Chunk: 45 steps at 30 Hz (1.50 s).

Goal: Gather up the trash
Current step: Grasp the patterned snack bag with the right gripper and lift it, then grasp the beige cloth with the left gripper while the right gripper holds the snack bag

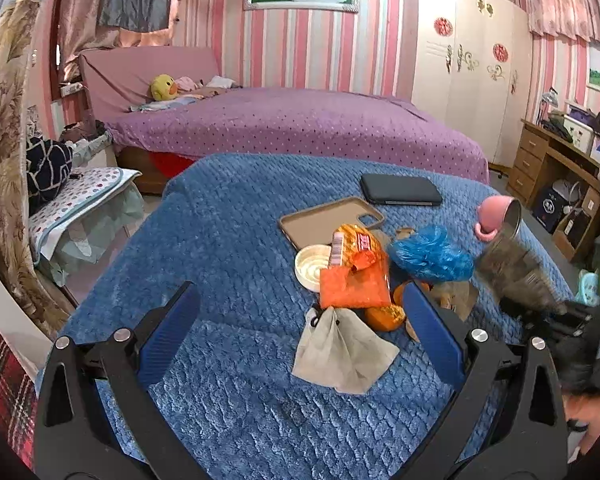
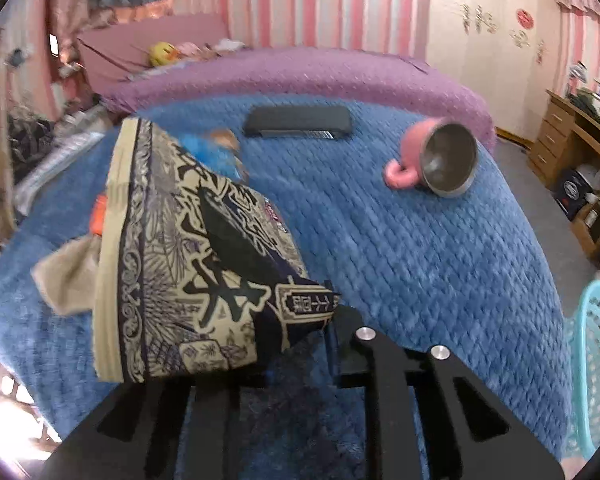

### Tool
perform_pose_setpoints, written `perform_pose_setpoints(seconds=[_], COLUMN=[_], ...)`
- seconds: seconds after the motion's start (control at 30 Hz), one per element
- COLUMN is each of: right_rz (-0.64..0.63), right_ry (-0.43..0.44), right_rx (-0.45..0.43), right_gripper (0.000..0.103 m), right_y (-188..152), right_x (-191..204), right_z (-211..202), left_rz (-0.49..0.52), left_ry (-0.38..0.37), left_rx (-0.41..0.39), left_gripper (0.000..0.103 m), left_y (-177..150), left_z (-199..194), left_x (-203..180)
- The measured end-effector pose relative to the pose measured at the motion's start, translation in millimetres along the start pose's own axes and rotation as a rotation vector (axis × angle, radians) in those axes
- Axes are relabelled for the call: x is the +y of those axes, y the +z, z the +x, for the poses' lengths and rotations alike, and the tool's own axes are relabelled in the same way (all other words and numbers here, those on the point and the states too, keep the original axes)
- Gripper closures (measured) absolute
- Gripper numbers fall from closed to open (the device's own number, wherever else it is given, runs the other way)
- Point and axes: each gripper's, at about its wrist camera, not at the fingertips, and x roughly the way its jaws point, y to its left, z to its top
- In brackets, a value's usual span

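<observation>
A pile of trash lies on the blue blanket: an orange snack wrapper, a blue plastic bag, a crumpled beige paper, a white lid and orange peel. My left gripper hangs open just in front of the pile, its blue pads wide apart with nothing between them. My right gripper is shut on the lower edge of a beige and dark-blue patterned paper cup, held tilted above the blanket. In the left wrist view the same cup shows at the right.
A pink cup lies on its side on the blanket, near a black phone and a tan phone case. A turquoise basket stands off the right edge. A purple bed lies behind, a wooden desk at the right.
</observation>
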Motion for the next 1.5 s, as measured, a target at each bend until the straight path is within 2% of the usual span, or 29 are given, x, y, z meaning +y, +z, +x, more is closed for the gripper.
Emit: perform_pose_setpoints(seconds=[0.03,0.13,0.23,0.5,0.57,0.6,0.67,0.7,0.73,0.8,0.9,0.93,1.1,1.5], right_rz=[-0.013,-0.027,-0.029,0.003,0.006,0.005,0.007,0.007,0.008,0.011,0.019,0.020,0.025,0.024], right_ry=[0.013,0.041,0.035,0.042,0.043,0.043,0.043,0.044,0.045,0.043,0.048,0.049,0.045,0.052], right_rx=[-0.033,-0.107,-0.167,-0.176,-0.176,-0.178,-0.179,-0.179,-0.179,-0.184,-0.196,-0.201,-0.228,-0.232], right_gripper=[0.092,0.093,0.093,0.093,0.093,0.093,0.093,0.093,0.093,0.093,0.093,0.093,0.093,0.093], right_y=[2,7,14,14,13,12,13,12,12,11,10,11,12,14], right_x=[1,4,1,-7,-6,-7,-7,-9,-9,-9,-11,-12,-14,-12], right_z=[-8,-33,-51,-63,-64,-64,-66,-64,-65,-67,-74,-76,-88,-88], left_rz=[0.005,0.012,0.009,0.062,0.066,0.067,0.062,0.056,0.042,0.012,-0.020,-0.024,-0.052,-0.036], left_ry=[-0.005,-0.014,-0.028,-0.047,-0.047,-0.050,-0.073,-0.090,-0.116,-0.133,-0.139,-0.132,-0.097,-0.122], left_rx=[0.013,0.032,0.049,0.182,0.209,0.225,0.284,0.306,0.325,0.307,0.196,0.133,0.000,-0.030], left_gripper=[0.005,0.005,0.005,0.008,0.014,0.021,0.041,0.059,0.070,0.081,0.081,0.081,0.081,0.081], left_y=[-1,-4,-9,-29,-32,-34,-40,-42,-44,-41,-26,-19,-5,-1], left_z=[2,6,10,43,51,55,69,73,77,72,47,33,3,-1], left_x=[0,1,3,-11,-12,-12,-12,-12,-11,-8,-4,-3,1,-3])
